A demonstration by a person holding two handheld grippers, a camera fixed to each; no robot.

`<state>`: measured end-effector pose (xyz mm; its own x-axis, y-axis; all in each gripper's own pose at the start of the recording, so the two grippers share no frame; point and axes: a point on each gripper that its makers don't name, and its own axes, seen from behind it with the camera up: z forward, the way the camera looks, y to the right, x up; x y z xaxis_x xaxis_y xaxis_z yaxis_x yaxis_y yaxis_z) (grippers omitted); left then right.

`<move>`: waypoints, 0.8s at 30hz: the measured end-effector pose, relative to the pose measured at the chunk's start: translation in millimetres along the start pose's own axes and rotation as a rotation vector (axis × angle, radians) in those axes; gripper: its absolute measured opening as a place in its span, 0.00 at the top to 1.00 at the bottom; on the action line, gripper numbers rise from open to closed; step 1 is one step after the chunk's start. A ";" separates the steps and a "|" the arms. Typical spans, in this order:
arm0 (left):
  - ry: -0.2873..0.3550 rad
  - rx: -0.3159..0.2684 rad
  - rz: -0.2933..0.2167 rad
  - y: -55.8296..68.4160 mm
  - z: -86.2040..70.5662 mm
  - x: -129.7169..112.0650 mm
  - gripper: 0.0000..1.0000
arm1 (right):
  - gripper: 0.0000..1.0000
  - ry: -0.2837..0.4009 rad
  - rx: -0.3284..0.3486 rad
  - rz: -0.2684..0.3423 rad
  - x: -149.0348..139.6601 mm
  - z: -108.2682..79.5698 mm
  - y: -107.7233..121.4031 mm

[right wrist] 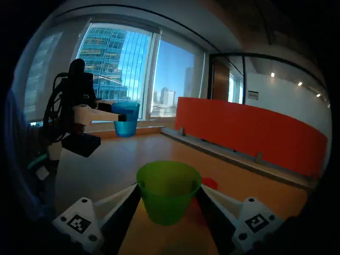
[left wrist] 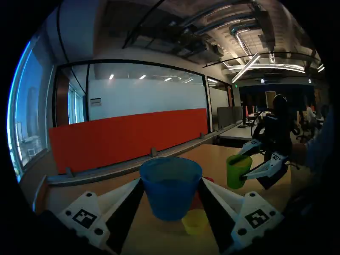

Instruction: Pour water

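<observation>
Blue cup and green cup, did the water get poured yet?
Done: both cups are picked up, the blue cup in the left gripper, the green cup in the right gripper. In hand: both are held upright and apart. Left: bringing them together and tipping one; no pouring shows.

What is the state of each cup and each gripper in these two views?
blue cup, upright, held off the table.
green cup, upright, held off the table.
yellow cup, upright on the table, not held.
left gripper, shut on the blue cup.
right gripper, shut on the green cup.
</observation>
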<state>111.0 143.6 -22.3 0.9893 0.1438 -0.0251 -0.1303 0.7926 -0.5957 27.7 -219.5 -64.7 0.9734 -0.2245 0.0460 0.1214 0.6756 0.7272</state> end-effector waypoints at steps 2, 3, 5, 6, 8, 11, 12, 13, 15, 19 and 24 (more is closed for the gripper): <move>0.009 0.005 0.021 1.5 -1.8 5.1 0.16 | 0.10 0.006 0.009 -0.002 3.5 1.4 -2.6; 0.013 0.007 0.031 2.2 -2.6 7.6 0.16 | 0.10 0.009 0.013 -0.002 5.2 2.1 -3.7; 0.021 0.012 0.049 3.5 -4.4 12.8 0.16 | 0.10 0.015 0.020 -0.003 8.8 3.7 -5.8; 0.025 0.014 0.058 4.1 -5.2 15.1 0.16 | 0.10 0.018 0.023 -0.003 10.4 4.5 -6.8; 0.031 0.019 0.075 4.8 -6.3 19.5 0.16 | 0.10 0.025 0.030 -0.004 13.5 6.5 -9.3; 0.038 0.023 0.100 6.2 -7.8 26.4 0.16 | 0.10 0.033 0.042 -0.004 18.0 9.7 -13.4; 0.040 0.025 0.108 6.6 -8.2 28.7 0.16 | 0.10 0.036 0.046 -0.004 19.5 10.8 -14.8; 0.043 0.027 0.117 6.7 -8.6 31.3 0.16 | 0.10 0.038 0.050 -0.004 20.7 12.1 -16.4; 0.049 0.032 0.137 6.7 -9.2 36.7 0.16 | 0.11 0.044 0.058 -0.003 23.4 14.7 -19.8; 0.058 0.042 0.181 6.8 -8.7 45.0 0.16 | 0.10 0.051 0.074 -0.001 28.4 20.6 -26.5; 0.061 0.048 0.246 9.3 -7.2 53.9 0.16 | 0.10 0.057 0.090 -0.002 32.5 27.0 -33.3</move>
<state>163.6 154.5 -35.0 0.9293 0.3013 -0.2137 -0.3694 0.7656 -0.5267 50.1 -268.3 -69.0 0.9830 -0.1835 0.0069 0.1081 0.6087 0.7860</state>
